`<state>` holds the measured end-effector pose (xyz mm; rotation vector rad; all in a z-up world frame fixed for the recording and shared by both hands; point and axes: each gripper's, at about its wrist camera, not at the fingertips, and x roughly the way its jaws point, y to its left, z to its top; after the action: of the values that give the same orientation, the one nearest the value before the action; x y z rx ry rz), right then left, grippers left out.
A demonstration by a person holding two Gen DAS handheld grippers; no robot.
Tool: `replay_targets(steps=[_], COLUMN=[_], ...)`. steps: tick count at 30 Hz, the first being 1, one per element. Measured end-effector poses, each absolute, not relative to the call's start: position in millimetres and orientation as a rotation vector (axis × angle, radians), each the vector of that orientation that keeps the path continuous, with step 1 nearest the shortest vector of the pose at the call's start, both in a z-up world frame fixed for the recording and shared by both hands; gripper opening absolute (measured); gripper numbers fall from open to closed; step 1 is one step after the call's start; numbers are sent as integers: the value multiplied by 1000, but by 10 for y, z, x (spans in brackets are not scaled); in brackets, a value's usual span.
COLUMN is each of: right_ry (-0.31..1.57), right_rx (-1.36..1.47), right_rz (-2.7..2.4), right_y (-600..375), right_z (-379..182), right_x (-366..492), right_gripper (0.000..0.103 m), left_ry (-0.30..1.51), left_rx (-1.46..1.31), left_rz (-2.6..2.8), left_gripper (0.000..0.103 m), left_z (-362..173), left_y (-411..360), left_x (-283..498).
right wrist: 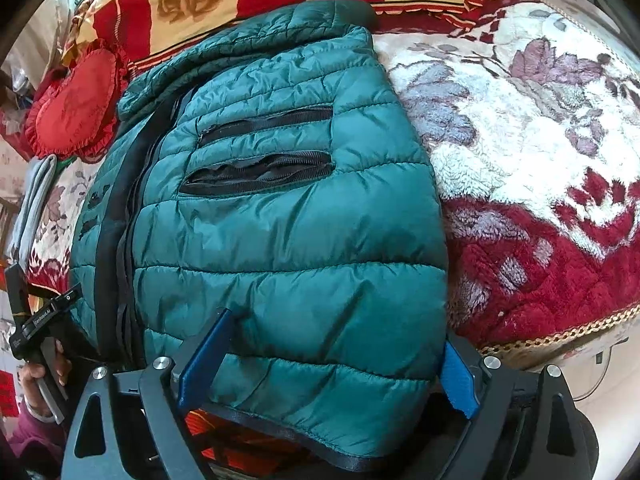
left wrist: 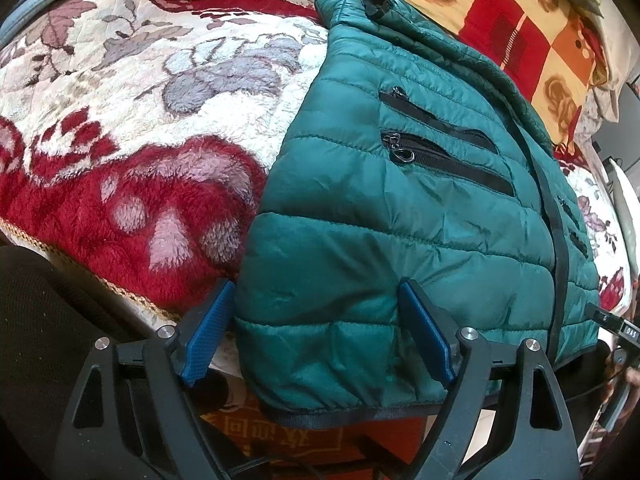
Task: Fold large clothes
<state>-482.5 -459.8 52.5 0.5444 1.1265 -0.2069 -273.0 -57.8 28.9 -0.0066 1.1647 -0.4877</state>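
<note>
A teal quilted puffer jacket lies zipped on a bed, its hem hanging over the near edge. It also fills the right wrist view. My left gripper is open, its blue fingers astride the jacket's left hem corner. My right gripper is open, its blue fingers astride the jacket's right hem corner. Neither pinches the fabric. The right gripper's body shows at the left wrist view's right edge, and the left gripper's body at the right wrist view's left edge.
A plush red and white floral blanket covers the bed. A red and orange checked cover lies beyond the jacket. A red frilled cushion and grey cloth lie at the left.
</note>
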Motion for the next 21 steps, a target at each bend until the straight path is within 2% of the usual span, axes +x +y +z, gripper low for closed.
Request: replay_targets(steps=[16, 17, 19, 21], right_ry=[1115, 1113, 1113, 1111], right_rx=[506, 495, 471, 442], right_rz=[-191, -190, -191, -186], right_y=[-4532, -4520, -4497, -4484], right_z=[584, 596, 619, 653], right_x=[-4816, -4812, -4814, -4815], right_gripper=[91, 89, 76, 68], left_ry=[1152, 1152, 1152, 1151], left_rx=[-9, -9, -10, -9], left_rz=[-491, -492, -494, -495], left_gripper=[85, 85, 85, 85], left_z=[269, 269, 263, 256], left_y=[-571, -569, -569, -567], left_x=[-2759, -2759, -2766, -2771])
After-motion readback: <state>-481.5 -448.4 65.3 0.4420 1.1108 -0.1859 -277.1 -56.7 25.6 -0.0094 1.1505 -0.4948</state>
